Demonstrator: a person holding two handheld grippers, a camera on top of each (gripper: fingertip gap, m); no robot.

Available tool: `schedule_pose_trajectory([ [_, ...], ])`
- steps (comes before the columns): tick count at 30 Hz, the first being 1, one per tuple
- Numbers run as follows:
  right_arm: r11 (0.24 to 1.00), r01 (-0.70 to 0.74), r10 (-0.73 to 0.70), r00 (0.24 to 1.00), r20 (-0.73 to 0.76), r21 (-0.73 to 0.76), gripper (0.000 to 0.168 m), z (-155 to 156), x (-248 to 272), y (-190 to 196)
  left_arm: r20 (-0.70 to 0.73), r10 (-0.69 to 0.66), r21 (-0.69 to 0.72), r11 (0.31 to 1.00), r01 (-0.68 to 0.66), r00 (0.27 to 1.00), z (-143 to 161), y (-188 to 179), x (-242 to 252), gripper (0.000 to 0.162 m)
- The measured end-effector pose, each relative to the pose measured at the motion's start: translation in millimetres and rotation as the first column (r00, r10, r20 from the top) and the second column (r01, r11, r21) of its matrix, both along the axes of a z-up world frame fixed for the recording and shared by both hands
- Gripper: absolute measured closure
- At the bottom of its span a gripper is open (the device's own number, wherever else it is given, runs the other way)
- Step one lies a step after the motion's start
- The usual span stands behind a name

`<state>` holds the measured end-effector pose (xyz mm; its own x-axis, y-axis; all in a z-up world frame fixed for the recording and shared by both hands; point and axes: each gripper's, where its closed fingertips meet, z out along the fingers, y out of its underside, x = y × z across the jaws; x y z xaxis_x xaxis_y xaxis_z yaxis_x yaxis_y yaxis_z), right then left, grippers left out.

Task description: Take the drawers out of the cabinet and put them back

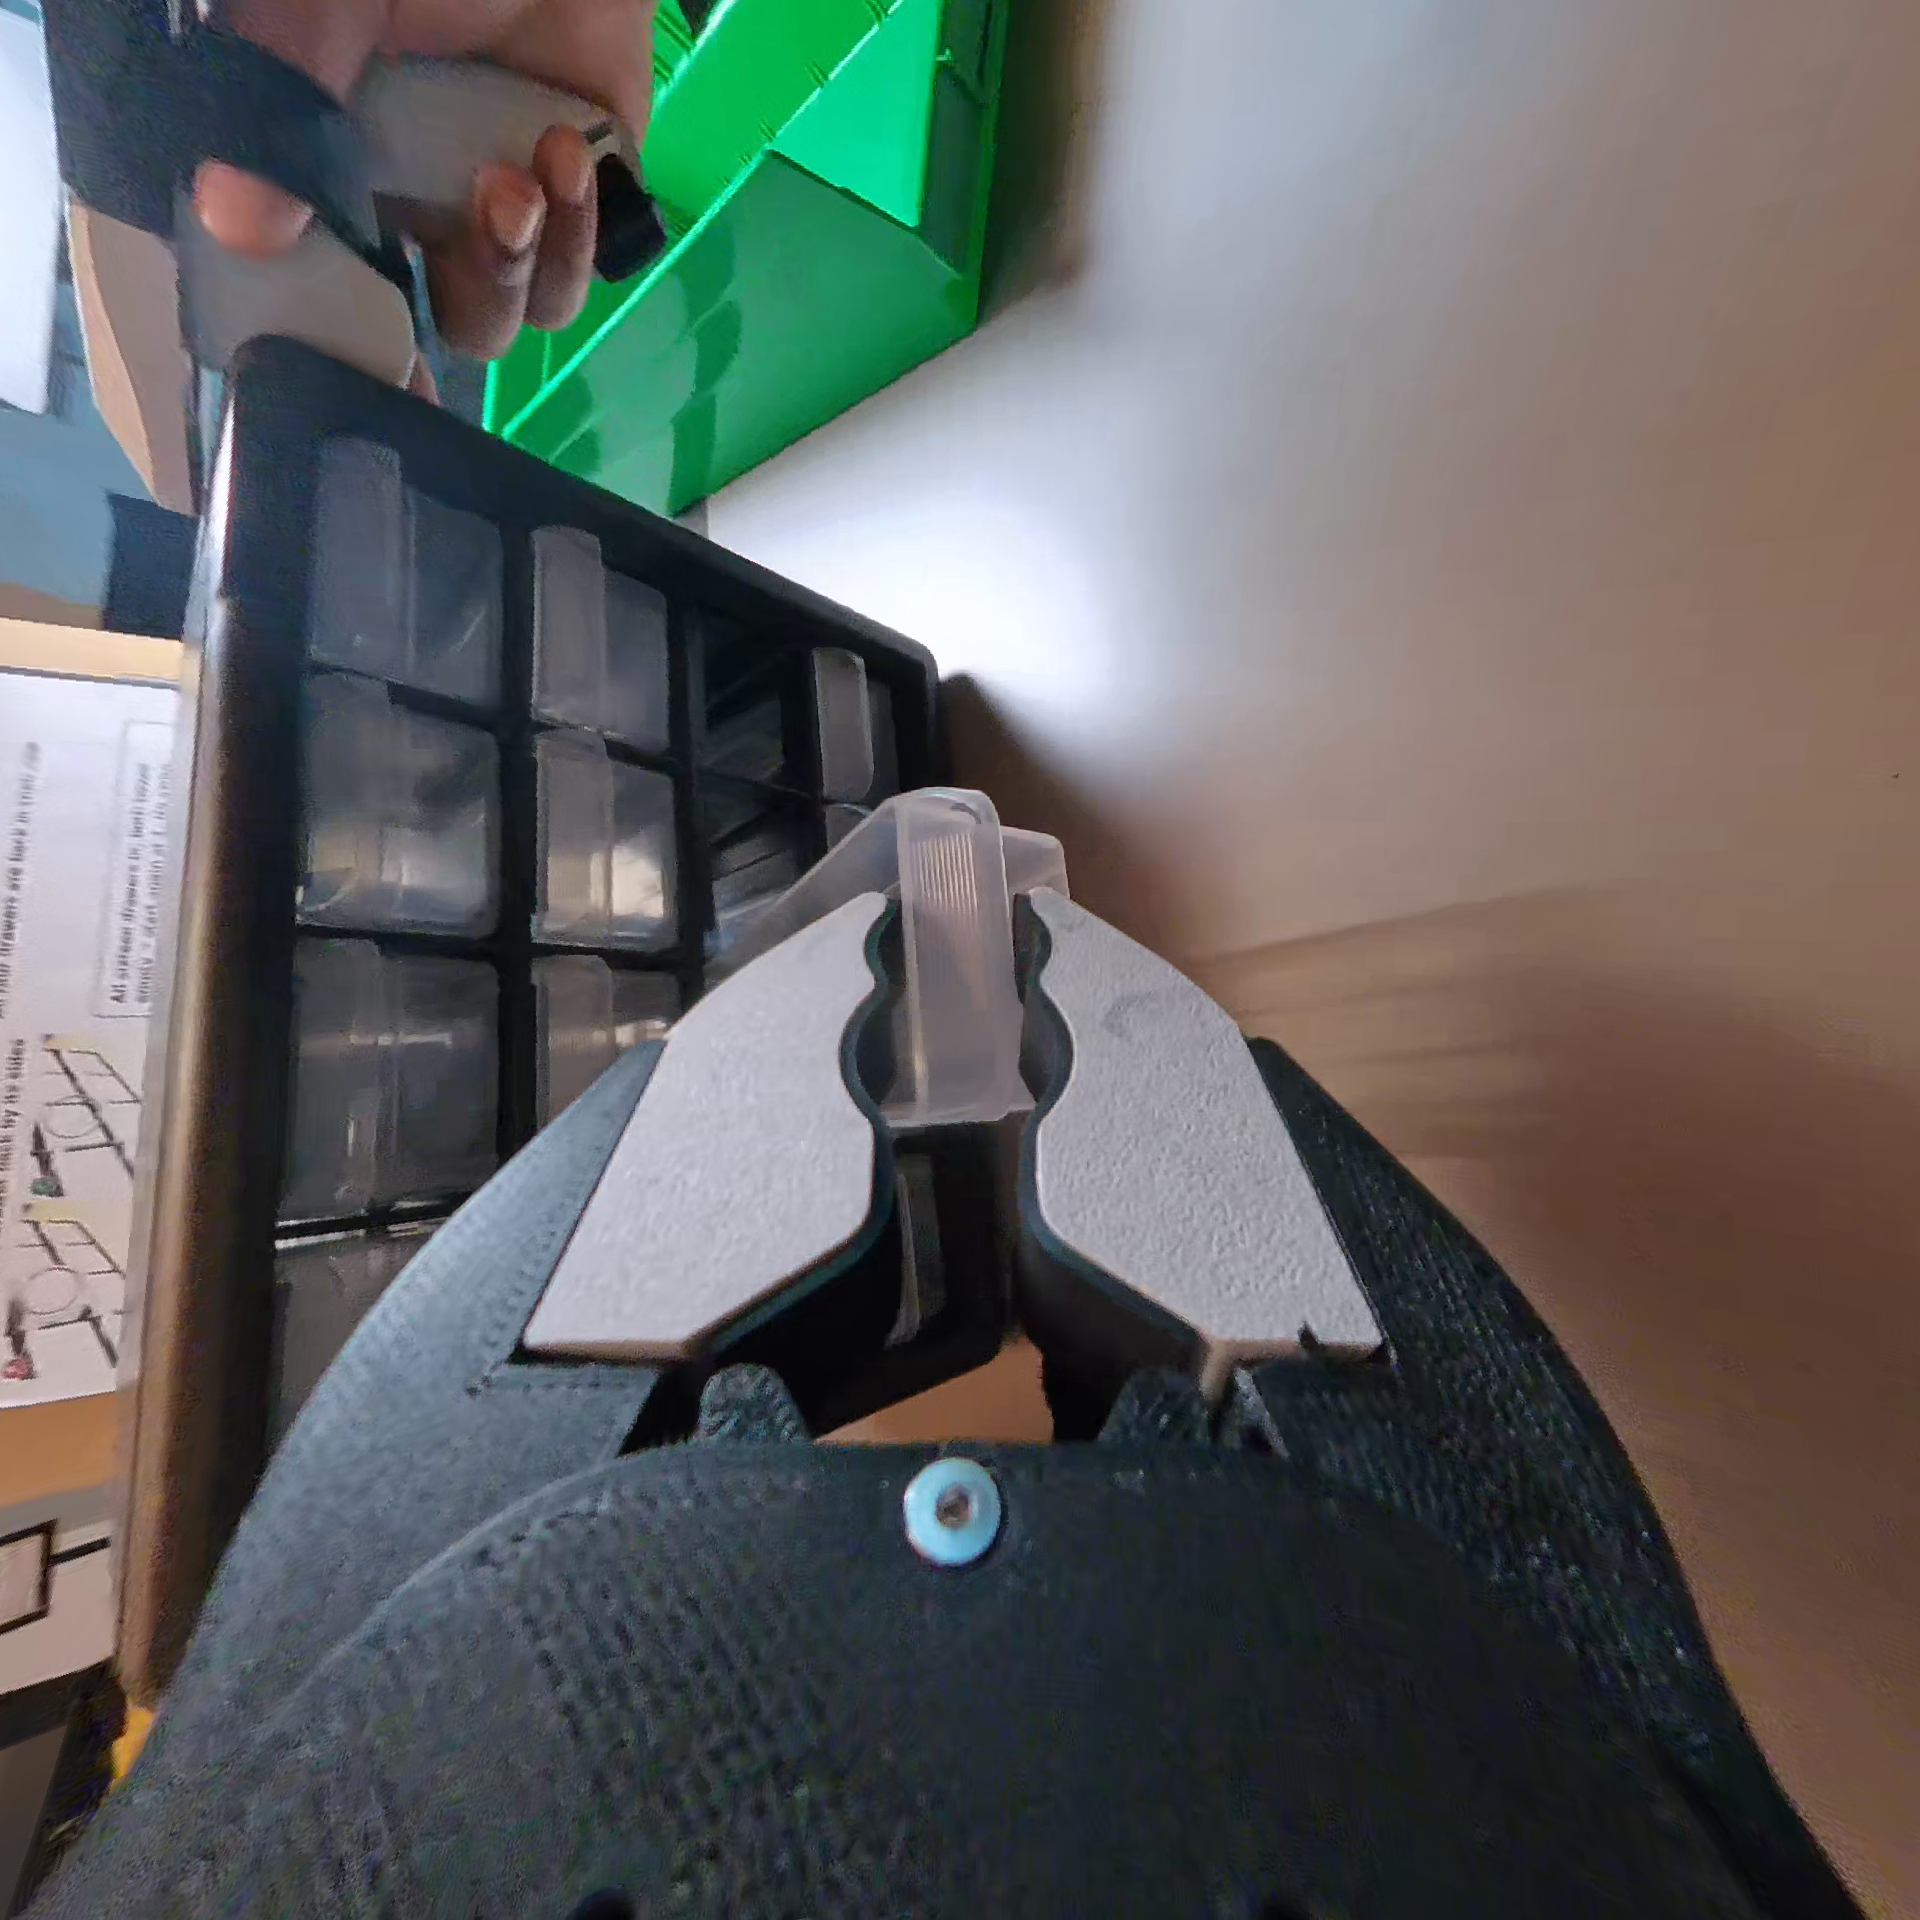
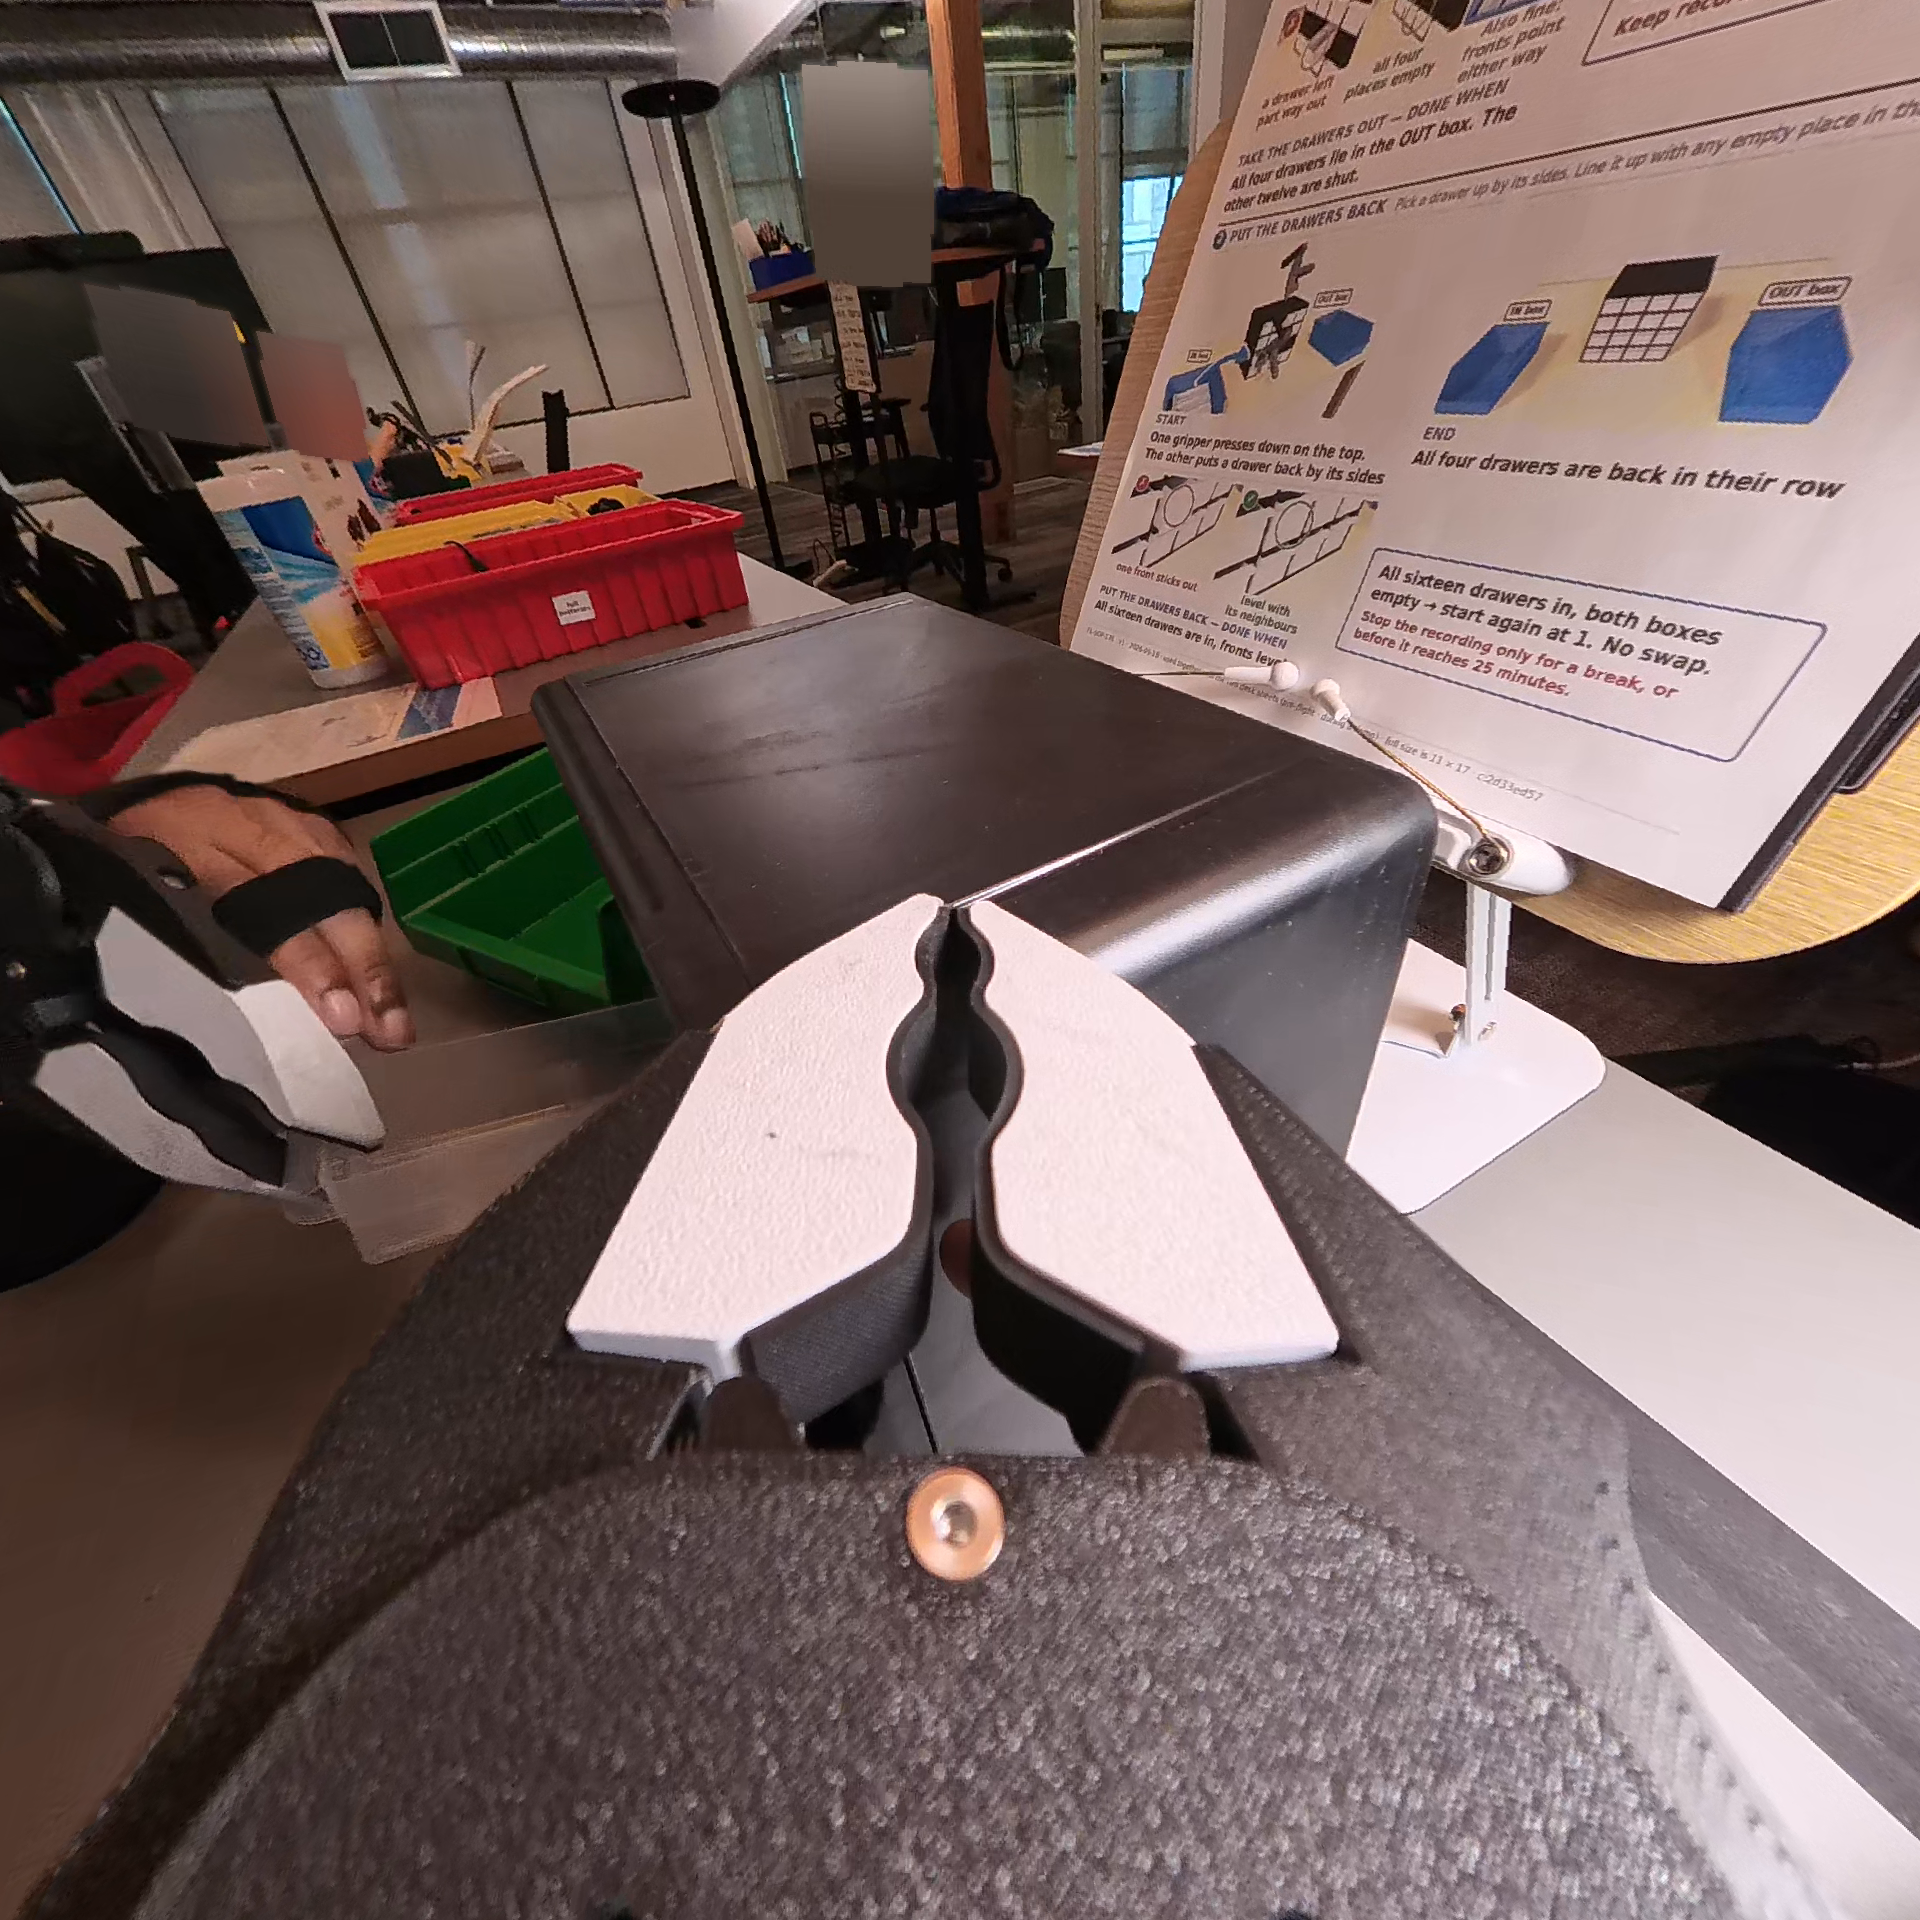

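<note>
left wrist: rolled, close at cabinet (image 1: 499, 831) front | right wrist: above its top

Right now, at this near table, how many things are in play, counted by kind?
Grippers: 2, the left gripper and the right gripper
Black drawer cabinet: 1
Clear drawer, clamped in the left gripper: 1
Green bin: 1
Total: 5

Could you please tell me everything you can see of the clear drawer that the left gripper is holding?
The clear drawer is a small box of translucent, colourless plastic with a ribbed front tab. The left gripper is shut on that tab, one grey finger on each side. The drawer's body points towards the black cabinet, at an open slot in its grid of similar drawers; how far it sits inside the slot cannot be told. In the right wrist view it shows as a pale box beside the cabinet.
</note>
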<state>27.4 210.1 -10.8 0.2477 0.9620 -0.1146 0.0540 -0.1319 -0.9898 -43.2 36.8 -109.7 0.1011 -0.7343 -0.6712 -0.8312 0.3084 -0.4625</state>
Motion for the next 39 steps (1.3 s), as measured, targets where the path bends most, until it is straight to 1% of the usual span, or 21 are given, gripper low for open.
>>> schedule_pose_trajectory([
  [3, 1.0, -0.001, 0.001, 1.0, -0.003, -0.002, 0.168, 0.0, 0.1, 0.1, 0.007, -0.004, 0.067, 0.998, 0.004, 1.0, -8.5, 1.0, -0.2, 0.142],
  [6, 1.0, -0.001, 0.001, 1.0, -0.003, -0.002, 0.168, 0.1, 0.1, 0.1, -0.032, -0.006, 0.165, 0.986, 0.011, 0.999, -17.9, 6.2, -2.9, 0.142],
  [9, 1.0, -0.001, 0.001, 1.0, -0.003, -0.001, 0.168, 0.0, 0.1, -0.2, -0.109, 0.086, 0.291, 0.955, -0.051, 0.99, -29.4, 28.4, -18.7, 0.143],
  [10, 1.0, -0.001, 0.001, 1.0, -0.003, 0.0, 0.168, 0.0, 0.2, -0.2, -0.088, 0.105, 0.296, 0.952, -0.074, 0.991, -31.9, 35.0, -21.9, 0.143],
  [12, 1.0, -0.003, 0.003, 1.0, -0.005, -0.002, 0.168, 0.0, 0.1, -0.2, 0.001, 0.148, 0.249, 0.958, -0.144, 0.989, -31.6, 45.3, -24.3, 0.143],
  [14, 1.0, -0.004, 0.004, 1.0, -0.006, -0.002, 0.168, 0.1, 0.2, -0.2, 0.03, 0.226, 0.229, 0.946, -0.227, 0.974, -29.1, 57.9, -30.3, 0.141],
  [16, 1.0, -0.007, 0.007, 1.0, -0.008, -0.003, 0.168, 0.1, 0.3, -0.2, 0.056, 0.283, 0.191, 0.938, -0.289, 0.957, -30.0, 65.9, -34.5, 0.13],
  [18, 1.0, -0.013, 0.012, 1.0, -0.014, -0.008, 0.168, 0.2, 0.3, -0.1, 0.128, 0.307, 0.146, 0.935, -0.324, 0.943, -29.0, 68.3, -35.6, 0.127],
  [21, 1.0, -0.016, 0.015, 1.0, -0.022, -0.016, 0.168, 0.4, 0.4, -0.2, 0.269, 0.308, 0.133, 0.926, -0.352, 0.912, -21.9, 65.7, -37.7, 0.128],
  [24, 1.0, -0.009, 0.009, 1.0, -0.008, -0.001, 0.168, 0.1, 0.3, -0.2, 0.319, 0.272, 0.217, 0.912, -0.349, 0.908, -18.6, 56.5, -38.6, 0.138],
  [28, 1.0, -0.016, 0.016, 1.0, -0.022, -0.014, 0.168, 0.4, 0.4, -0.2, 0.307, 0.238, 0.35, 0.872, -0.342, 0.922, -15.7, 48.3, -37.7, 0.145],
  [29, 1.0, -0.017, 0.017, 1.0, -0.023, -0.015, 0.168, 0.4, 0.1, -0.2, 0.289, 0.228, 0.39, 0.859, -0.332, 0.93, -15.3, 47.3, -36.7, 0.15],
  [30, 1.0, -0.018, 0.018, 1.0, -0.024, -0.015, 0.168, 0.4, -0.1, -0.3, 0.274, 0.214, 0.431, 0.844, -0.319, 0.938, -14.3, 46.2, -35.3, 0.162],
  [31, 1.0, -0.017, 0.017, 1.0, -0.023, -0.014, 0.168, 0.4, -0.1, -0.3, 0.259, 0.2, 0.461, 0.834, -0.302, 0.945, -14.0, 45.6, -33.4, 0.162],
  [34, 1.0, -0.017, 0.016, 1.0, -0.022, -0.014, 0.168, 0.3, -0.1, -0.2, 0.223, 0.227, 0.468, 0.828, -0.308, 0.948, -18.2, 53.2, -34.1, 0.162],
  [39, 1.0, -0.021, 0.021, 0.999, -0.024, -0.017, 0.168, 0.3, -0.2, -0.3, 0.219, 0.341, 0.391, 0.828, -0.402, 0.914, -23.2, 75.6, -45.2, 0.162],
])
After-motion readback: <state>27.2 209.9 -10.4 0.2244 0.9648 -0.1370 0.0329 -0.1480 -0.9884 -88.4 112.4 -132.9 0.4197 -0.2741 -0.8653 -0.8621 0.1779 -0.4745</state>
